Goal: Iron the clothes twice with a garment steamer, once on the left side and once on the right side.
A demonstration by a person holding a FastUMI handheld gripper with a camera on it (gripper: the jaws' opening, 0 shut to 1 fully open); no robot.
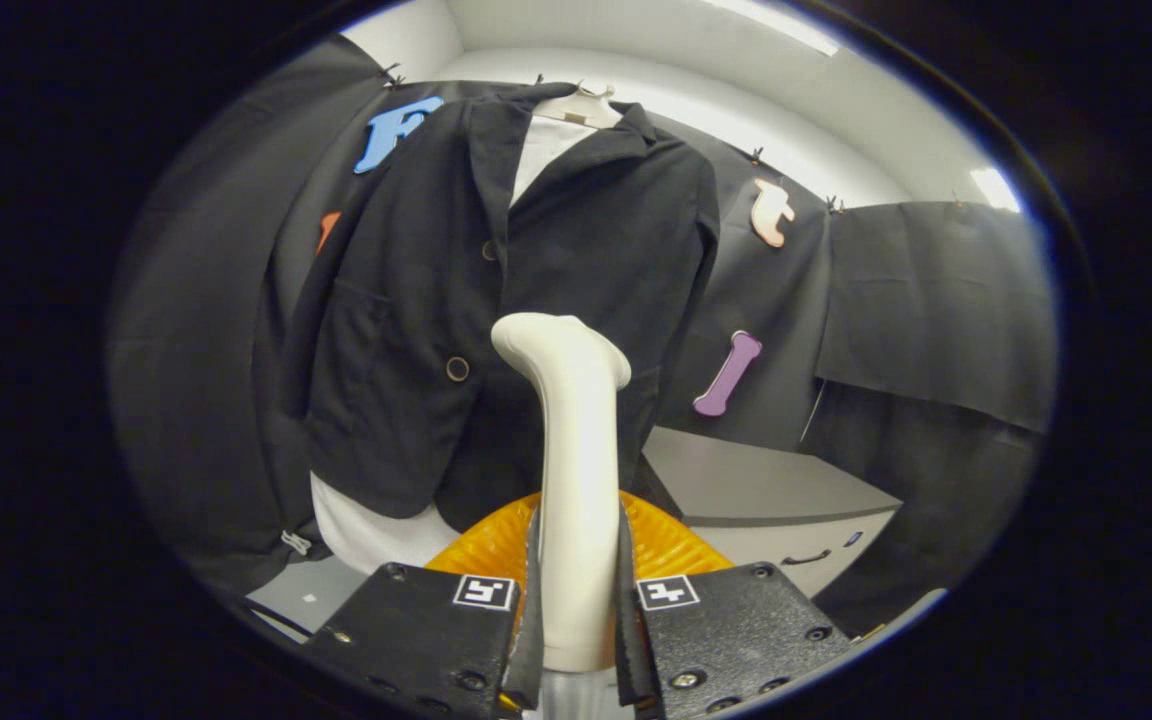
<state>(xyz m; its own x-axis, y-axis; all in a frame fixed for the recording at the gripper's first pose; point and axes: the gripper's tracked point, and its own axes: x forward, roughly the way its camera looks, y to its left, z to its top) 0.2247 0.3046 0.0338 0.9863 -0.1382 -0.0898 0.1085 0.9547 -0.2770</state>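
A dark jacket (436, 300) over a white shirt (541, 150) hangs on a pale hanger (581, 105) against the booth wall. My gripper (577, 590) is shut on the cream handle of the garment steamer (574, 470), with both fingers pressing its sides. The steamer rises upright from between the fingers, and its bent head (551, 340) points left toward the jacket's front, near the lower button (457, 369). Whether the head touches the cloth I cannot tell. The shirt's white hem (366, 535) shows below the jacket.
An orange ribbed dome-like thing (671, 550) lies just beyond the fingers, under the steamer. A grey cabinet (776, 500) with drawer handles stands to the right of the jacket. Black cloth walls surround the booth.
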